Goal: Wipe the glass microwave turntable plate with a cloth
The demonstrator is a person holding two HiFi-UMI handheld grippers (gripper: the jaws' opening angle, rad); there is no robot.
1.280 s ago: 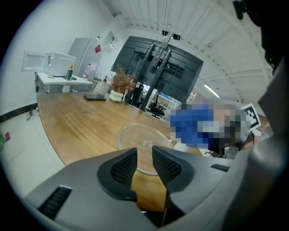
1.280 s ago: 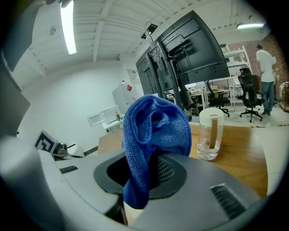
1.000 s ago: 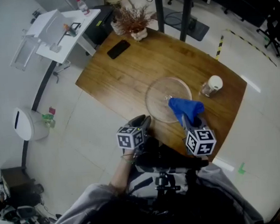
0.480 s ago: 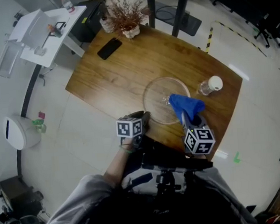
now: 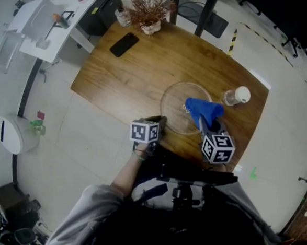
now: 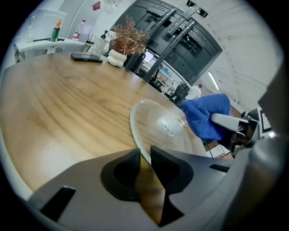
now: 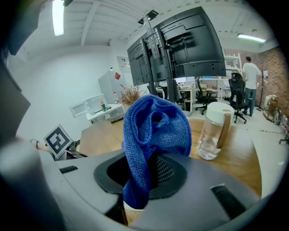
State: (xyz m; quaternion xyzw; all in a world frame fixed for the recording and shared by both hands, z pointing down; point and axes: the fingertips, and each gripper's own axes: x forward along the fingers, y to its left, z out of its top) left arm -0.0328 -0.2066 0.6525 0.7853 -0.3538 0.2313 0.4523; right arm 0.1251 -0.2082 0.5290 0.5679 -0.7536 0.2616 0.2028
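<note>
Glass plate (image 5: 180, 108), near rim pinched in the left claw (image 6: 144, 155); blue cloth (image 7: 153, 131) gripped in the right claw (image 7: 145, 173), over the plate's side nearest that claw.
Hold the rim firm, press the cloth flat and sweep in circles. The plate is clear, round and shallow-rimmed, on the desk (image 5: 139, 73) just ahead of both claws.

Grey sleeve (image 5: 89, 215); black chest rig (image 5: 191, 180), prob.

A wooden table (image 5: 139, 68) carries a black phone (image 5: 124, 44) at far left, a potted dried plant (image 5: 151, 26) beside it, a glass turntable plate (image 5: 176, 110) near, and a white-lidded clear jar (image 5: 237, 96) right.
</note>
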